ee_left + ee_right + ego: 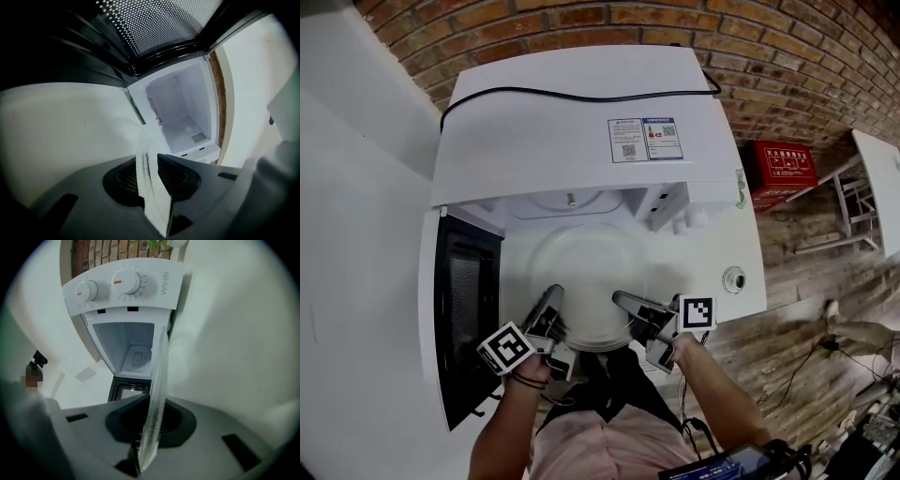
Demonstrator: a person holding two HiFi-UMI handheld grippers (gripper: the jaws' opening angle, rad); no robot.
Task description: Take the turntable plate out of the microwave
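Observation:
The clear glass turntable plate (pixel 581 281) is held flat just in front of the open white microwave (pixel 581 122). My left gripper (pixel 553 302) is shut on the plate's near-left rim, and my right gripper (pixel 628 305) is shut on its near-right rim. In the left gripper view the plate (pixel 149 168) stands edge-on between the jaws, with the bare cavity (pixel 183 112) beyond. In the right gripper view the plate's rim (pixel 157 390) is pinched the same way, below the control panel's two knobs (pixel 124 282).
The microwave door (pixel 467 309) hangs open at the left, close to my left gripper. A black cable (pixel 581 94) crosses the microwave's top. A brick wall runs behind, with a red box (pixel 780 169) at the right. A white wall (pixel 356 187) borders the left.

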